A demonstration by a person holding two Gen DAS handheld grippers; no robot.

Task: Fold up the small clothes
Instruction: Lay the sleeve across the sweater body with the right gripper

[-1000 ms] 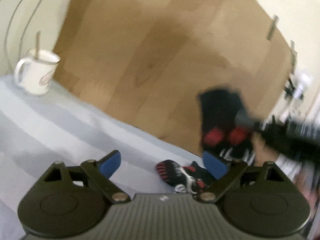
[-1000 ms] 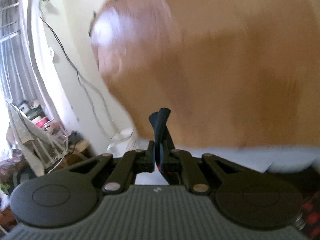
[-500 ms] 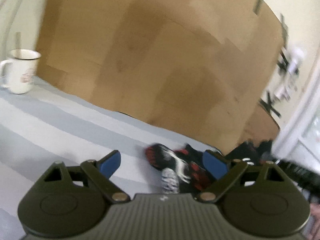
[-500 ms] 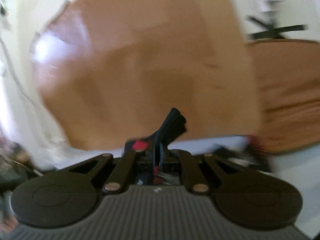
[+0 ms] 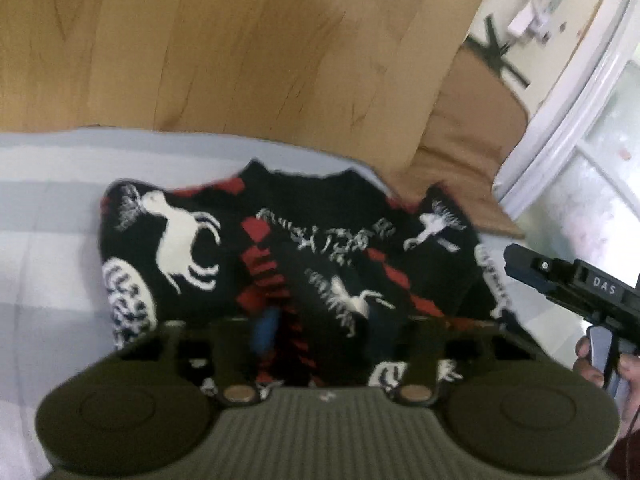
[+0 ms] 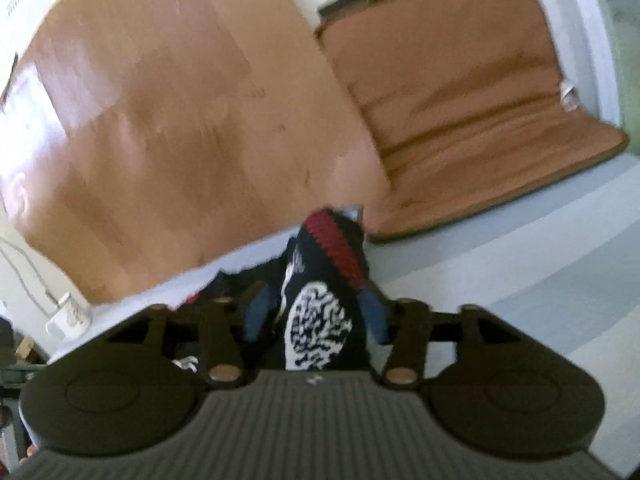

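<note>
Blue pads on my left gripper (image 5: 320,326) were closing around a bunched ridge of the black knitted garment (image 5: 280,248); blur kept me from telling whether they already pressed it. My right gripper (image 6: 314,314) was opening, its blue pads (image 6: 372,312) spread either side of a raised fold of the same garment (image 6: 320,320), which stood between them, though I could not tell if they touched it. That fold showed a white speckled patch and a red-striped edge. The garment, patterned with white horses and red blocks, lay spread across a pale grey-and-white striped cloth (image 5: 52,208), near its far edge. At the right of the left-wrist view, a hand (image 5: 604,368) held the other gripper's black handle just beside the garment. Beyond the cloth stood a wooden panel (image 5: 240,40), with a brown cushion (image 6: 472,120) to its right.
</note>
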